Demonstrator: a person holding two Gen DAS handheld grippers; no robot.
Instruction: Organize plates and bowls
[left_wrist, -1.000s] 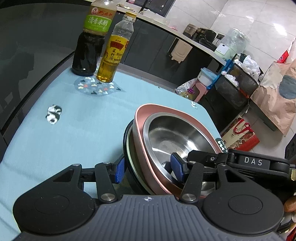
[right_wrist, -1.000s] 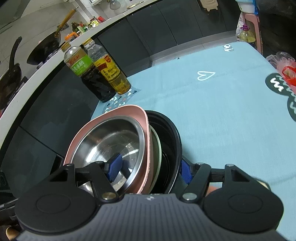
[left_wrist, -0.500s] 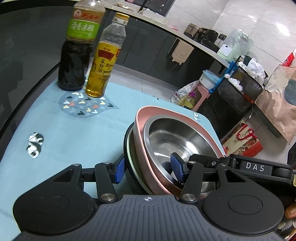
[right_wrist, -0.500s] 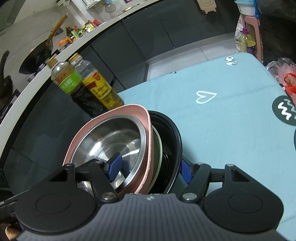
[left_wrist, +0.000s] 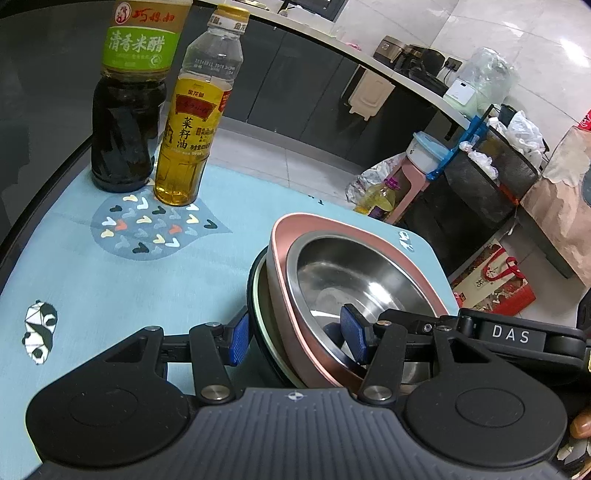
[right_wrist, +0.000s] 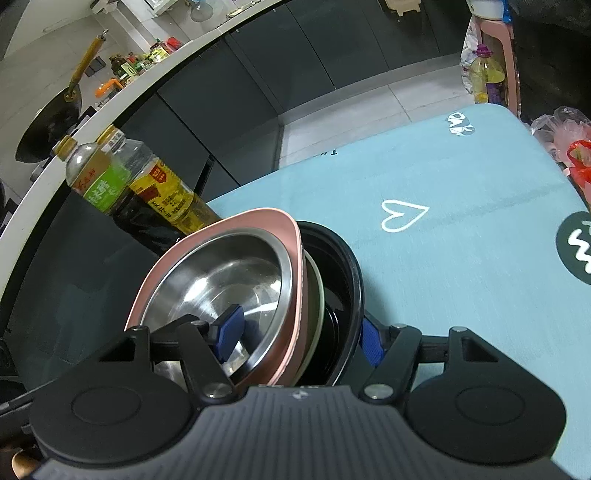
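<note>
A: Where was the stack (left_wrist: 332, 295)?

B: Held over the blue bench (left_wrist: 92, 280), steel bowl (left_wrist: 354, 273) inside a pink dish (right_wrist: 258, 221), above a black bowl (right_wrist: 347, 280). The left gripper (left_wrist: 295, 332) pinched its rim at six o'clock; the right gripper (right_wrist: 299, 339) pinched the opposite rim, fingers (right_wrist: 231, 326) astride all layers.

A: Handling?

B: Probably heavy, rigid, slick, loosely nested; gripping opposite rims suits it.

A: Changes from a second earlier?

B: The bottles (left_wrist: 162, 110) at eleven o'clock loomed nearer; the grips hadn't changed.
</note>
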